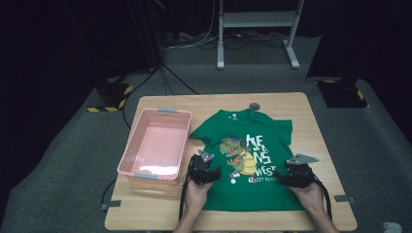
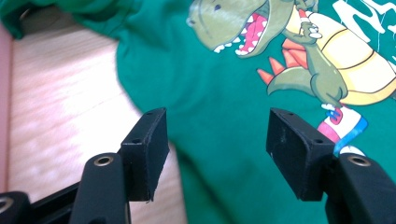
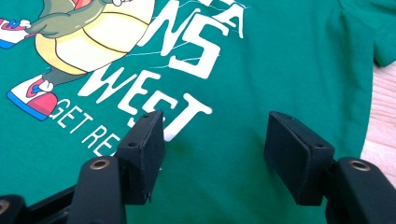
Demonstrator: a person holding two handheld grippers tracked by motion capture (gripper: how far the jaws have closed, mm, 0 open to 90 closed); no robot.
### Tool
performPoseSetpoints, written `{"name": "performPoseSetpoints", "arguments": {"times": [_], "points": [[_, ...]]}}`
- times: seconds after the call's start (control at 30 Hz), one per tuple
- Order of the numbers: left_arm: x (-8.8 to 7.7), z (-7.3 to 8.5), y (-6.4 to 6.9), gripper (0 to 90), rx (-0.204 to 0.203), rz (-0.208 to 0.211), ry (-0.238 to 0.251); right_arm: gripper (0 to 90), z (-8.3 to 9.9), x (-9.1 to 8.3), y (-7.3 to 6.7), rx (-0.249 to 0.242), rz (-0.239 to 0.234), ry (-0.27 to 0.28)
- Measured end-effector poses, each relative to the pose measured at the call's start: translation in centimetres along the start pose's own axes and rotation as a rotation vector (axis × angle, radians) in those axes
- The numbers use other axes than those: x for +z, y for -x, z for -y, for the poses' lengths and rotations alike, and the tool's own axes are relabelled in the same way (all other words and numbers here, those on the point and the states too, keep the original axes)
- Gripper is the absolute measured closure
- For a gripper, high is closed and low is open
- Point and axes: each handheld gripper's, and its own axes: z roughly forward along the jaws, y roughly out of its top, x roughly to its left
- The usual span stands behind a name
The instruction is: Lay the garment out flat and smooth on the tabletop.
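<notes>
The green T-shirt (image 1: 248, 160) lies flat, print up, on the table (image 1: 320, 141), just right of the pink basket (image 1: 155, 145). My left gripper (image 1: 203, 171) stands over the shirt's left edge, jaws parted, nothing between them. My right gripper (image 1: 294, 175) hovers over its right side by the white lettering (image 3: 187, 60), jaws likewise parted and empty. I judge folding is about to begin: next, each gripper must drop to its side edge and pinch the cloth.
</notes>
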Motion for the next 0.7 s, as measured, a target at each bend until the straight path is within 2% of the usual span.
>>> {"name": "performPoseSetpoints", "arguments": {"times": [0.13,0.4,0.43,0.57,0.63,0.7], "points": [[-0.2,0.9,-0.2,38.9,-0.020,-0.004,-0.007,37.9,0.0,0.0,-0.1,-0.005,-0.001,-0.001],[-0.8,2.7,-0.2,41.3,-0.025,-0.013,-0.025,38.3,0.1,-0.1,0.0,-0.002,-0.004,-0.003],[-0.9,2.9,-0.2,41.9,-0.020,-0.018,-0.015,38.3,0.1,-0.1,0.0,0.000,-0.006,-0.002],[-1.4,3.4,0.1,43.4,0.005,-0.030,-0.026,38.1,0.7,-0.4,0.0,0.001,-0.019,0.014],[-1.6,3.5,0.2,43.3,0.016,-0.027,-0.029,37.9,1.1,-0.7,-0.1,-0.004,-0.026,0.025],[-1.4,3.3,0.3,42.6,0.010,-0.015,-0.028,37.7,1.3,-0.9,-0.2,-0.007,-0.033,0.022]]}}
